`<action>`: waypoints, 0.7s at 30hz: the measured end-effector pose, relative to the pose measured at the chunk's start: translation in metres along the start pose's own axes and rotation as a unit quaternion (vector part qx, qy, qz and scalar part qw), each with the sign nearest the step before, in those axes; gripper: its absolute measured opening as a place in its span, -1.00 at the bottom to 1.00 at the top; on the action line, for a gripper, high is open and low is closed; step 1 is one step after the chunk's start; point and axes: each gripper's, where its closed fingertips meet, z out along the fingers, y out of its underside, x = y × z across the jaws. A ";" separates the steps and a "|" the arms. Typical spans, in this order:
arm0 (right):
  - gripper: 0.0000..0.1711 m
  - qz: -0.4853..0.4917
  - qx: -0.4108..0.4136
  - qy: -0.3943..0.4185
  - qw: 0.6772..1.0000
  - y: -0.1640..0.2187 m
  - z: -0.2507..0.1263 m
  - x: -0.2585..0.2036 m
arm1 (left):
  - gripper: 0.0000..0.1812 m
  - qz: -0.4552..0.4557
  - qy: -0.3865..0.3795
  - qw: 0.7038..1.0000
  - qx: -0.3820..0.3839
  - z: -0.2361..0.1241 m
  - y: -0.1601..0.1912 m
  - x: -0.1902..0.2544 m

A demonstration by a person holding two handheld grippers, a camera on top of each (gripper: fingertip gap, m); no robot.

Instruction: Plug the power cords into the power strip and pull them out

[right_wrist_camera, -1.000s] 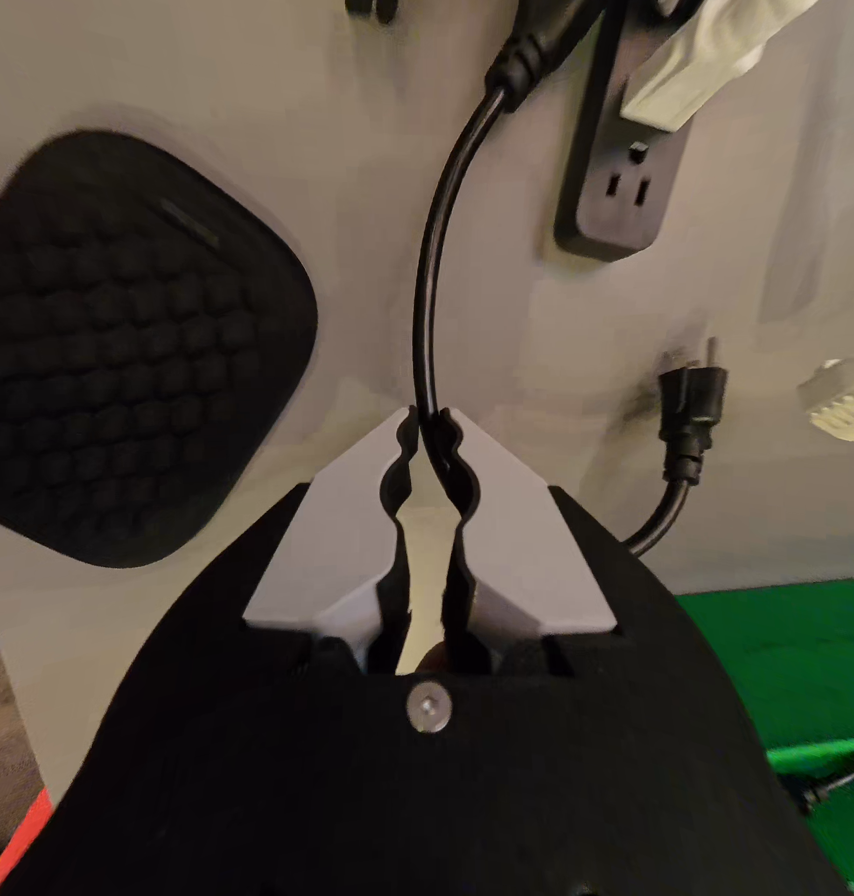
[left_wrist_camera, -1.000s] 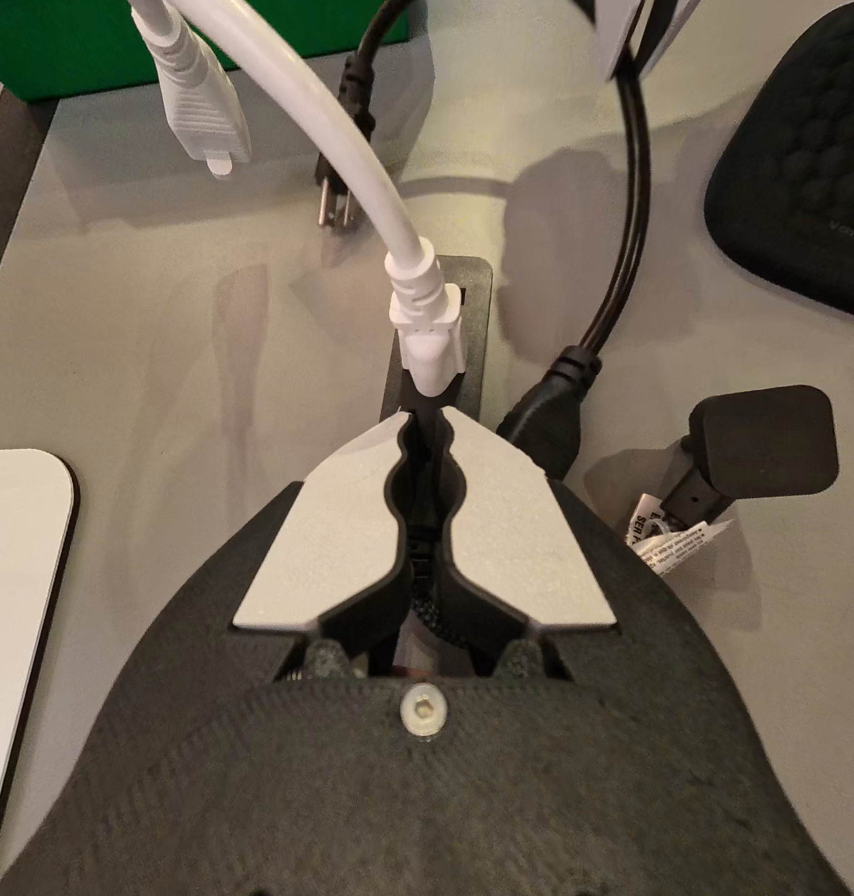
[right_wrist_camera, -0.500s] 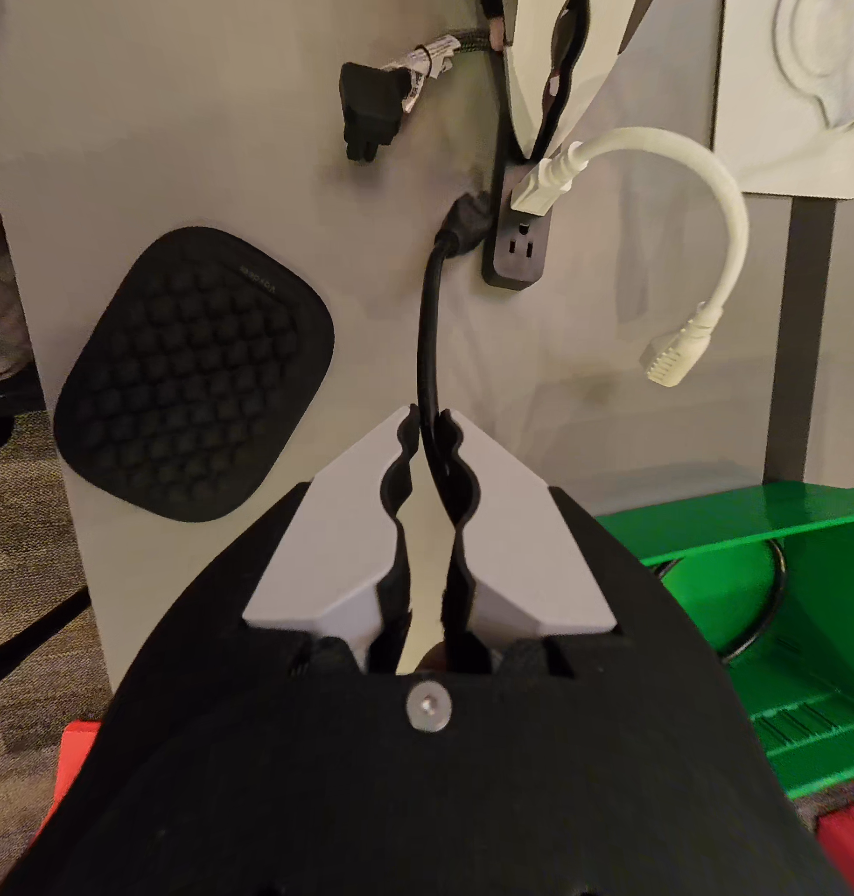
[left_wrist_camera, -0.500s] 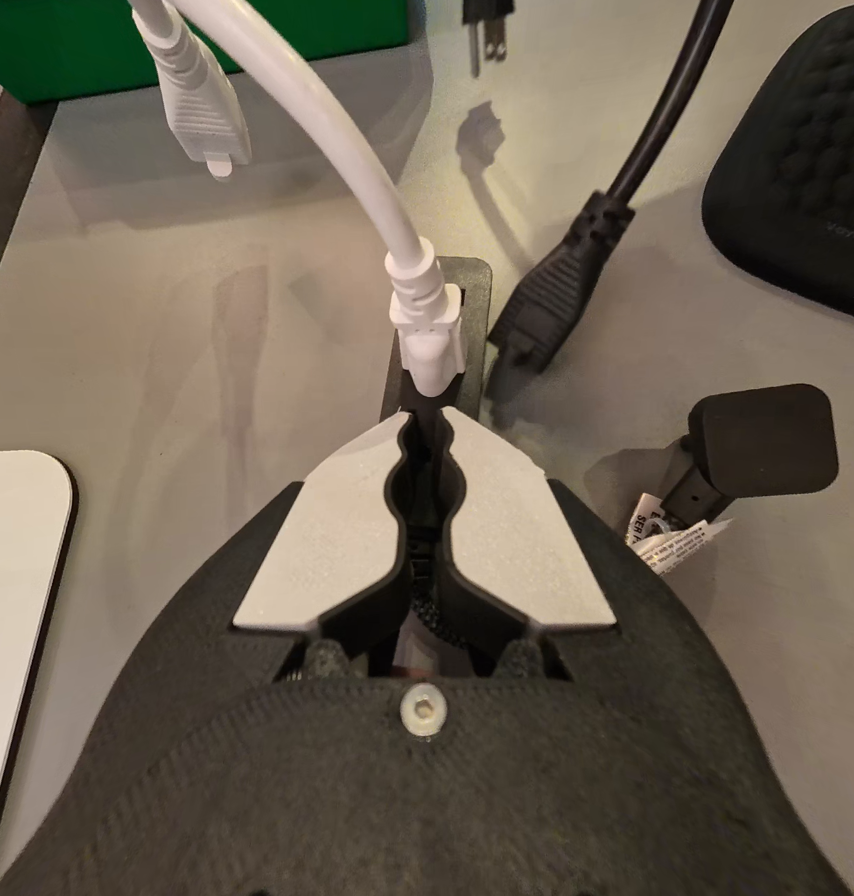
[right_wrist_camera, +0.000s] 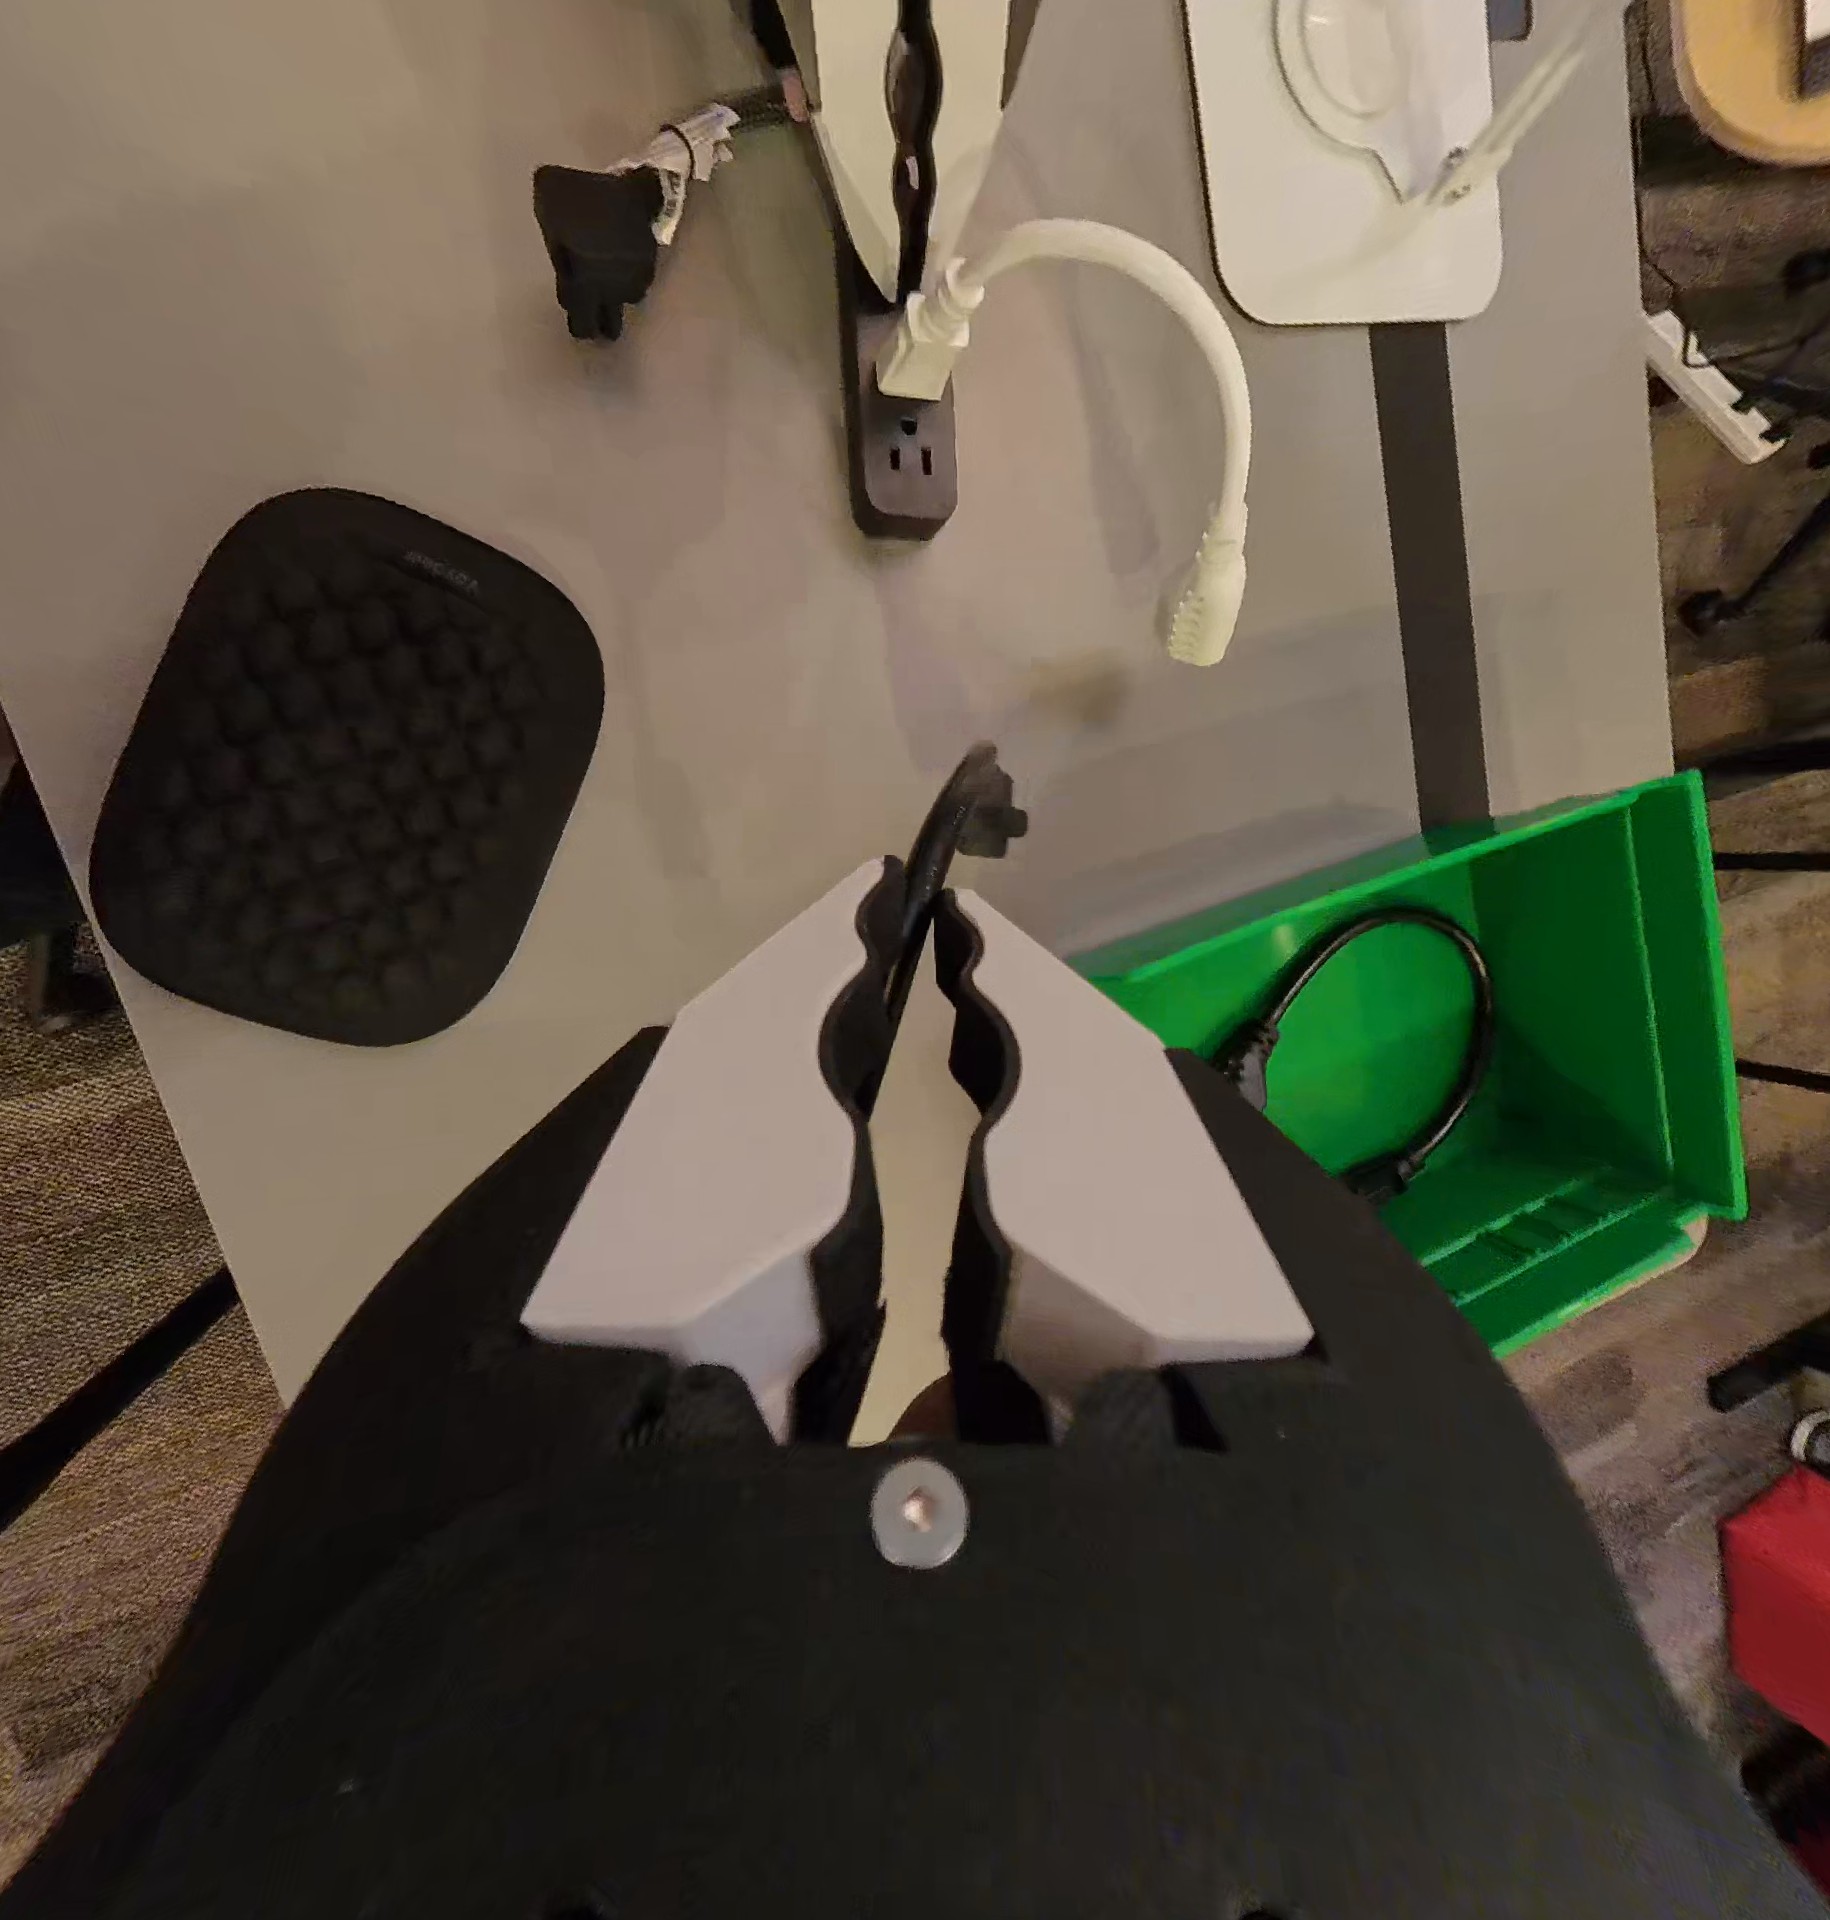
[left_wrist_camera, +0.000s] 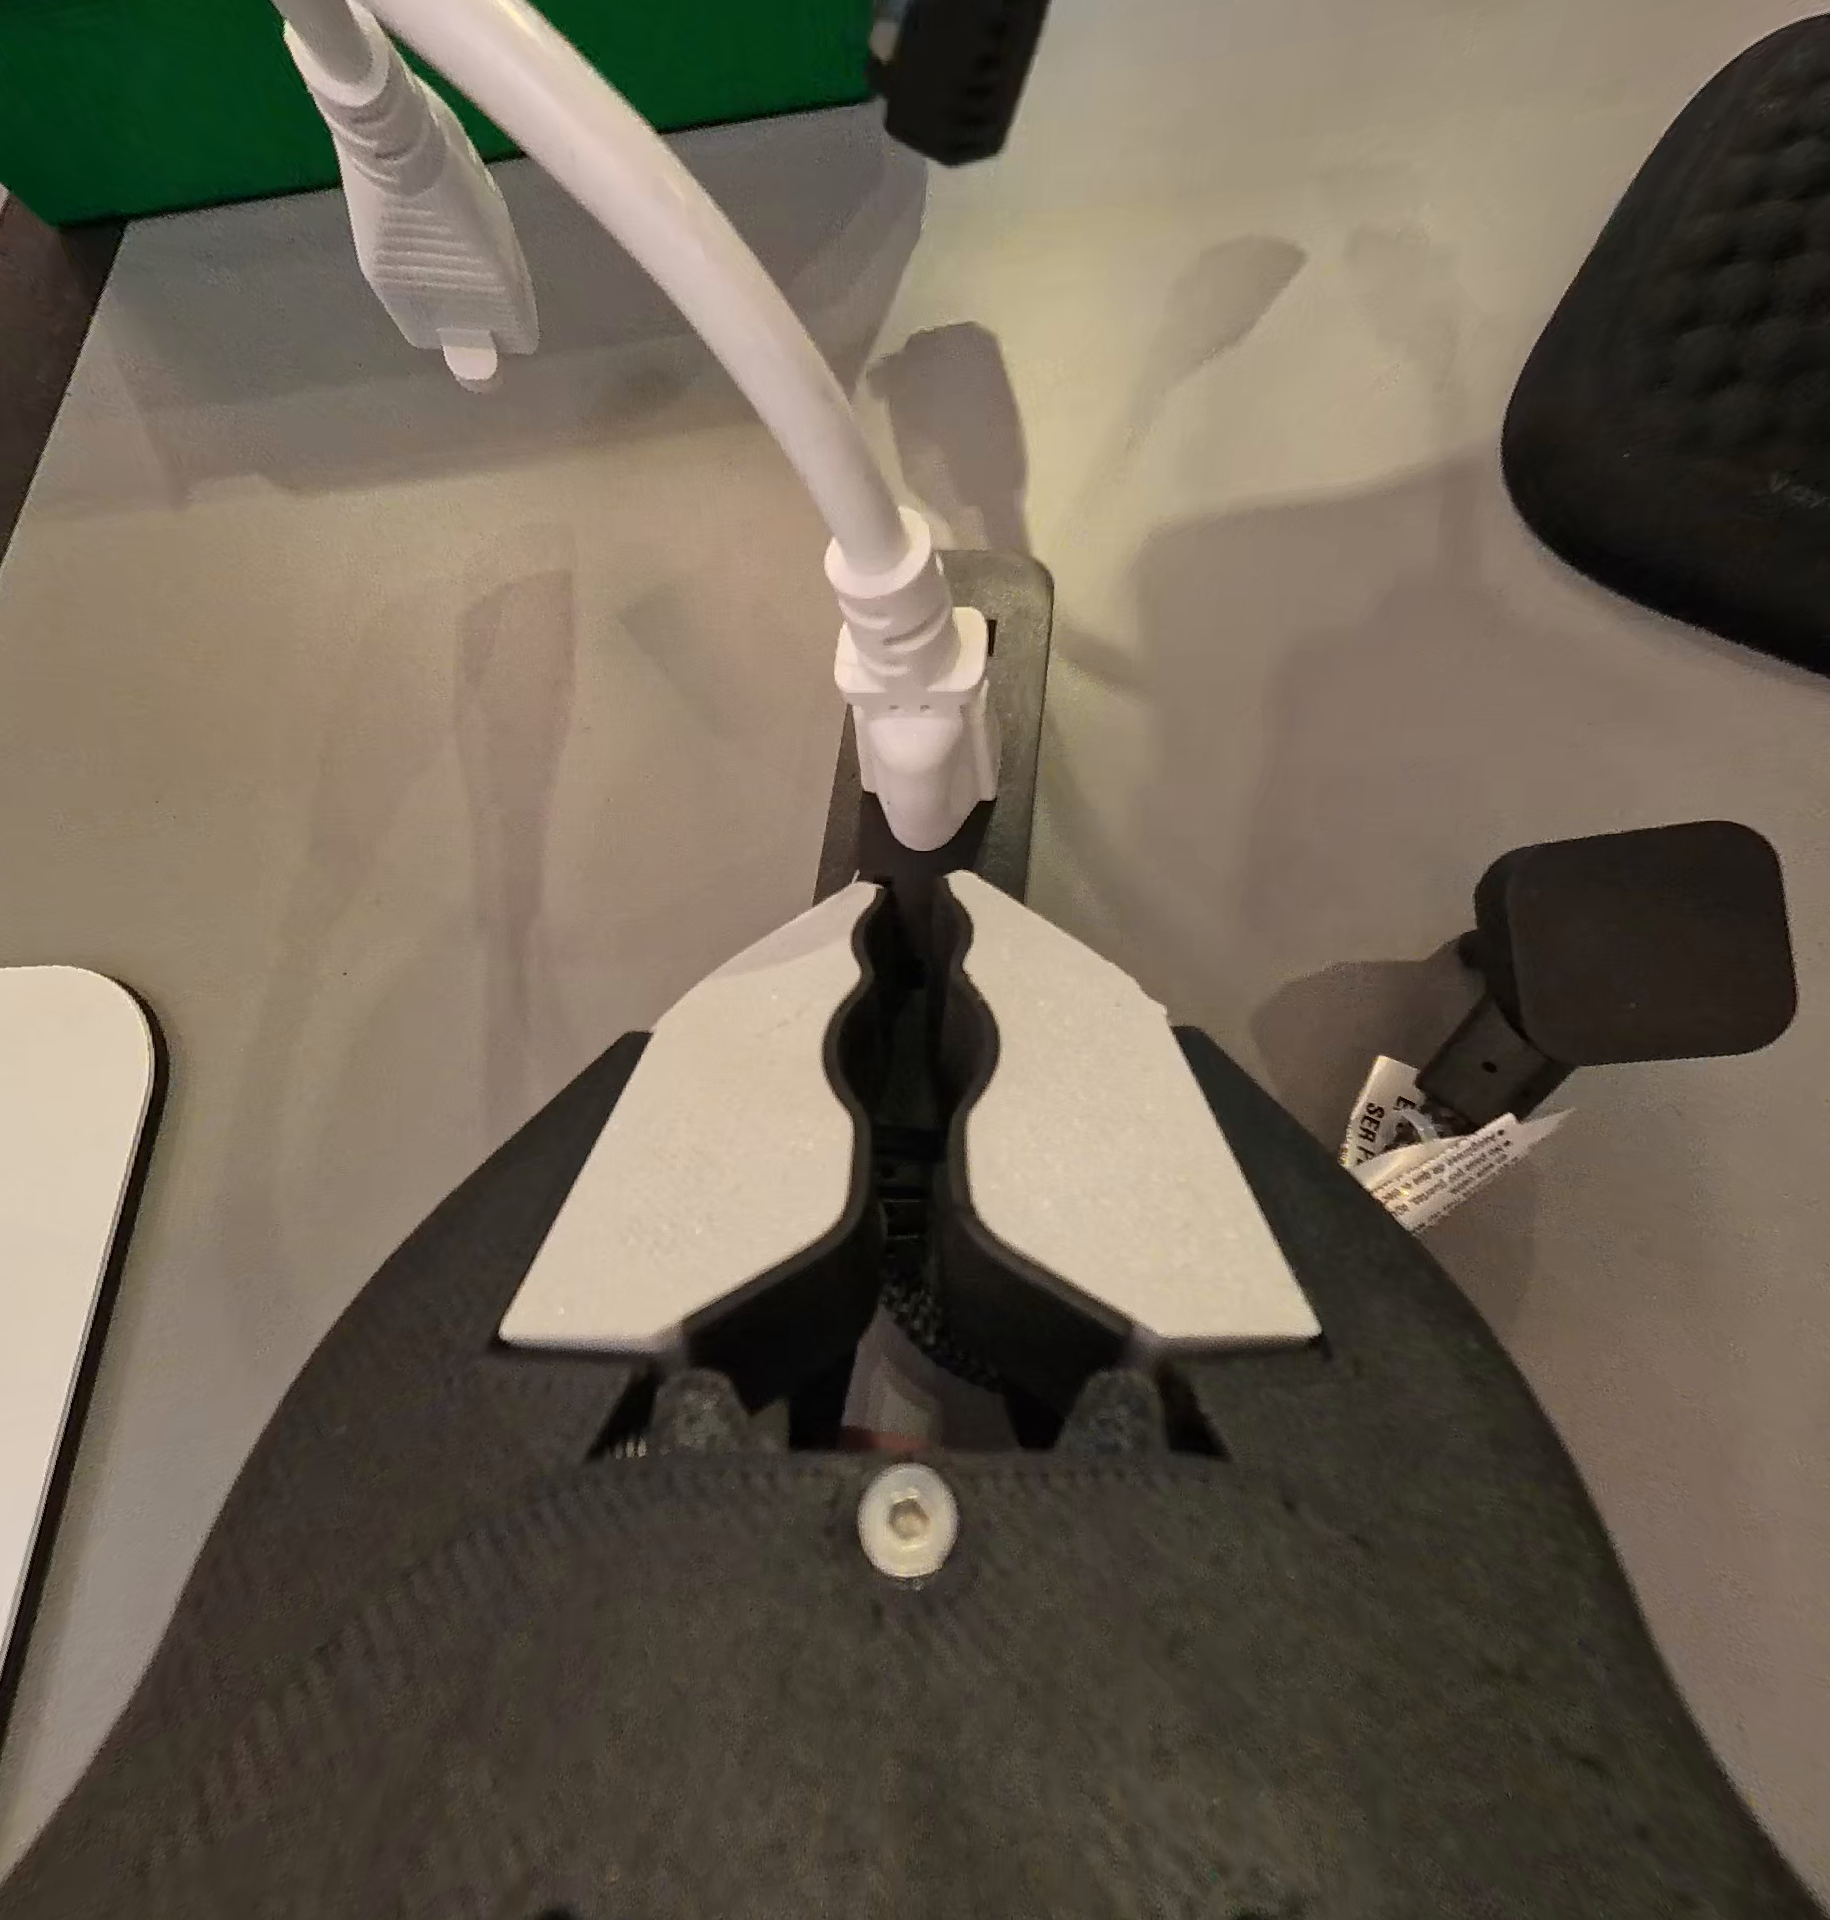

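right gripper pinching black cord, now lifted farther from power strip, left gripper still clamping strip

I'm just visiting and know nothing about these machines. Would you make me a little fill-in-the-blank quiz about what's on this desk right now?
1. The plug seated in the black power strip is ____ in colour.
2. The right gripper is shut on a ____ cord.
3. A second black cord lies coiled inside the ____ bin.
4. The left gripper is closed on the end of the power ____.

Missing words: white; black; green; strip
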 end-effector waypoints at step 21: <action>-0.98 0.041 0.065 0.073 0.994 -0.007 -0.071 0.075 | -0.92 -0.002 0.002 1.000 0.002 0.000 0.000 0.000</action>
